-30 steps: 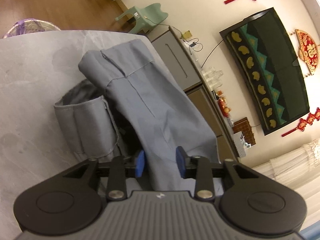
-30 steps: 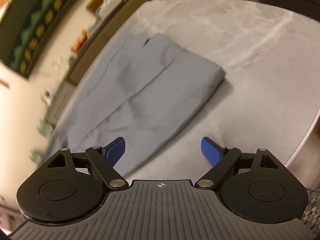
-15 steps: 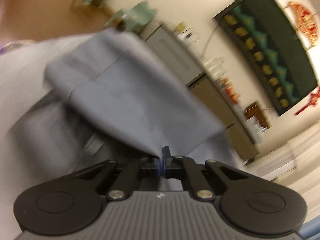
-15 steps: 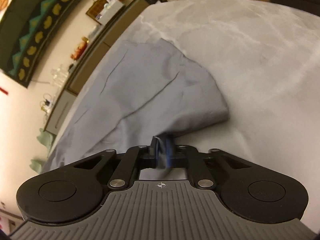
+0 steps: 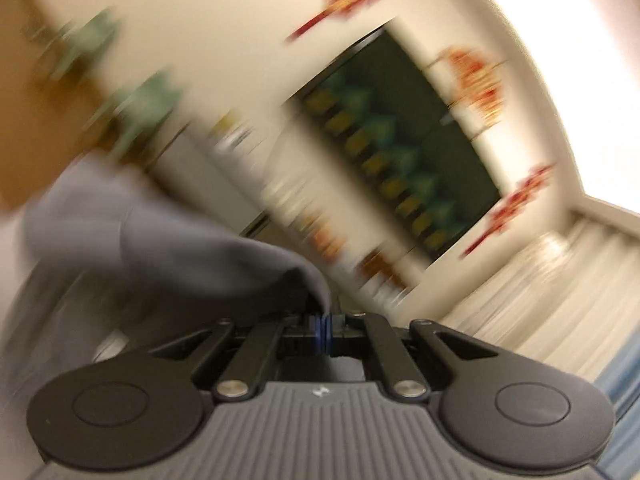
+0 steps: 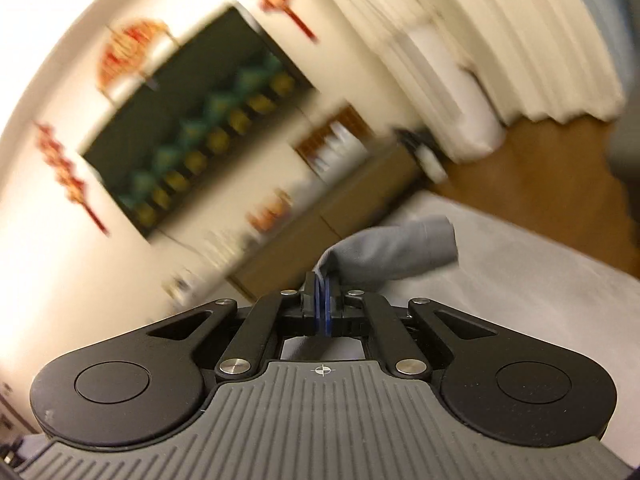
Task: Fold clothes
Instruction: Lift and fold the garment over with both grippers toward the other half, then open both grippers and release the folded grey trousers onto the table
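A grey garment (image 5: 168, 256) hangs from my left gripper (image 5: 323, 330), whose blue pads are shut on its edge. The cloth drapes away to the left and down, badly blurred. In the right wrist view my right gripper (image 6: 323, 310) is shut on another edge of the same grey garment (image 6: 396, 254), which bunches up just beyond the pads and trails to the right above the grey marble table (image 6: 520, 300). Both grippers are lifted and tilted toward the room's far wall.
A dark patterned wall hanging (image 6: 196, 120) with red ornaments (image 5: 476, 80) fills the wall ahead. Below it stand a low cabinet (image 6: 332, 216) with small items, green chairs (image 5: 148, 100) at the left and white curtains (image 6: 500, 40) at the right. The floor (image 6: 540, 168) is wooden.
Both grippers went from open to shut on the garment's edges, then rose and tilted up. The cloth came off the table with them, and the wall replaced the table in view.
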A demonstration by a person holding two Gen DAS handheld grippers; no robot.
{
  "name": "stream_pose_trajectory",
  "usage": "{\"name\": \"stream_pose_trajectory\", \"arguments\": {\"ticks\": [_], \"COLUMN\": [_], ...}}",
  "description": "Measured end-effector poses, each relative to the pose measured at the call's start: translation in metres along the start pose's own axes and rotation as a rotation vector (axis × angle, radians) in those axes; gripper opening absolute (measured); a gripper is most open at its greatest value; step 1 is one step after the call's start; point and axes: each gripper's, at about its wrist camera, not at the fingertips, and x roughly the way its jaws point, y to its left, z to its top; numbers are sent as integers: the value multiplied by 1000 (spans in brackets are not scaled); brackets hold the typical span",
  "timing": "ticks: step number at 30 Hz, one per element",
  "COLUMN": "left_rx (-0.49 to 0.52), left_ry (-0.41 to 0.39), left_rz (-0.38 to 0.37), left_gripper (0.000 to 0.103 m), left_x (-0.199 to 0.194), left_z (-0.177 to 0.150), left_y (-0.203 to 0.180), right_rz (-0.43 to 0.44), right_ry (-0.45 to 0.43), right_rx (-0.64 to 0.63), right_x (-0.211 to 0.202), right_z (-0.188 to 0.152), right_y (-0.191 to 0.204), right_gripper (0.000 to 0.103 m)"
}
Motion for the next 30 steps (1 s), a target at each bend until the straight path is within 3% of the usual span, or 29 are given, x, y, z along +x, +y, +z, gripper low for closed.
{"name": "stream_pose_trajectory", "arguments": {"ticks": [2,4,6,9,11,13,16,19,20,22,25,27,30], "left_rx": [-87,-219,-285,-259,-240,-230,-221,-232,-224,-179,-110,-157,-229], "left_ry": [117,214,240,220,195,153,82,67,80,105,94,32,5], "left_rz": [119,224,278,304,326,360,421,481,482,478,508,553,617], "left_gripper": [3,3,3,8,20,24,40,37,24,11,7,8,13], "left_x": [-9,-6,-3,-3,-4,-10,-20,-15,-8,7,34,35,30], "left_z": [-42,-78,-96,-104,-109,-109,-106,-102,-100,-93,-79,-71,-72], "left_y": [37,70,83,75,67,65,64,72,72,68,60,69,75], "right_rz": [-84,-167,-160,-192,-213,-234,-268,-332,-351,-360,-317,-255,-239], "right_ry": [94,235,273,231,210,200,182,127,103,60,47,113,337], "right_rx": [40,196,317,220,191,176,134,69,34,-62,-235,-287,-238], "right_x": [6,22,29,30,26,19,12,7,7,9,16,31,69], "right_z": [-23,-45,-51,-41,-41,-43,-44,-43,-43,-44,-54,-64,-80], "right_y": [-34,-76,-95,-84,-78,-74,-73,-72,-66,-49,-16,-3,-13], "right_gripper": [0,0,1,2,6,12,13,21,28,29,32,36,37]}}
